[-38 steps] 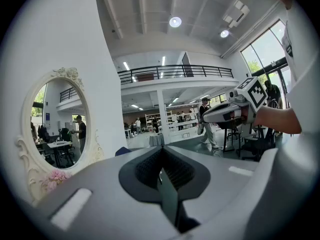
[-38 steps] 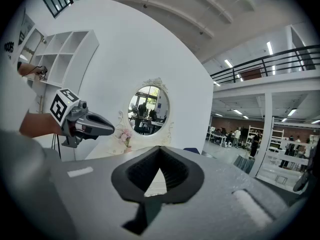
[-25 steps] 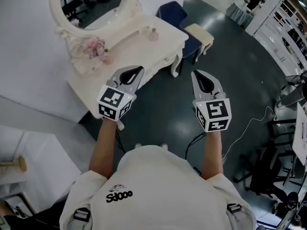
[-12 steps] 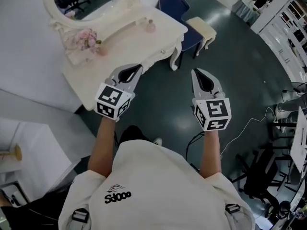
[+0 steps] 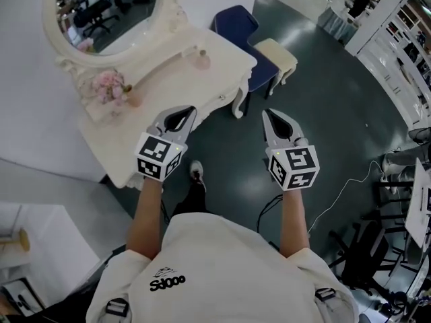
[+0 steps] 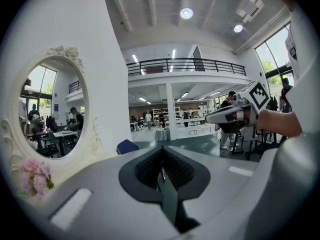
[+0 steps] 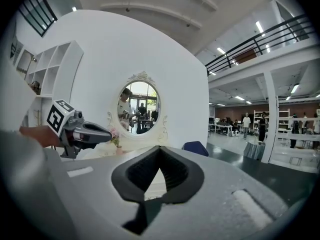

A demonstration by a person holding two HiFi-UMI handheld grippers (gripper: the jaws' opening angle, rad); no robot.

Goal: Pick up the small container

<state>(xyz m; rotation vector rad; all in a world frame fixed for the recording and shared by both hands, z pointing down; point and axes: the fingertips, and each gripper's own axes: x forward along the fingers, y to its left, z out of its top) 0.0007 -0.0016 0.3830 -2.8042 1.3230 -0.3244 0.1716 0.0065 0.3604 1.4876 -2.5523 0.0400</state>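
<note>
The small container (image 5: pixel 202 60), a little pinkish jar, stands near the far right of the cream dressing table (image 5: pixel 168 79) in the head view. My left gripper (image 5: pixel 188 110) hovers over the table's front edge, short of the jar, jaws shut and empty. My right gripper (image 5: pixel 267 113) is held over the dark floor to the right of the table, also shut with nothing in it. In the left gripper view the left gripper (image 6: pixel 161 150) points past the mirror, and the right gripper (image 6: pixel 220 116) shows beside it. The right gripper view shows the right gripper (image 7: pixel 160 148) closed and the left gripper (image 7: pixel 102 132) beside it.
An oval mirror (image 5: pixel 101 12) rises at the table's back, with pink flowers (image 5: pixel 108 86) below it. A blue chair (image 5: pixel 239 22) and a cream stool (image 5: pixel 276 52) stand behind the table's right end. A white cable (image 5: pixel 343 180) and black stands (image 5: pixel 377 241) lie on the floor at right.
The table has slid left and nearer in the head view as the person steps toward it; a foot now shows below. Both grippers keep their pose and stay shut.
</note>
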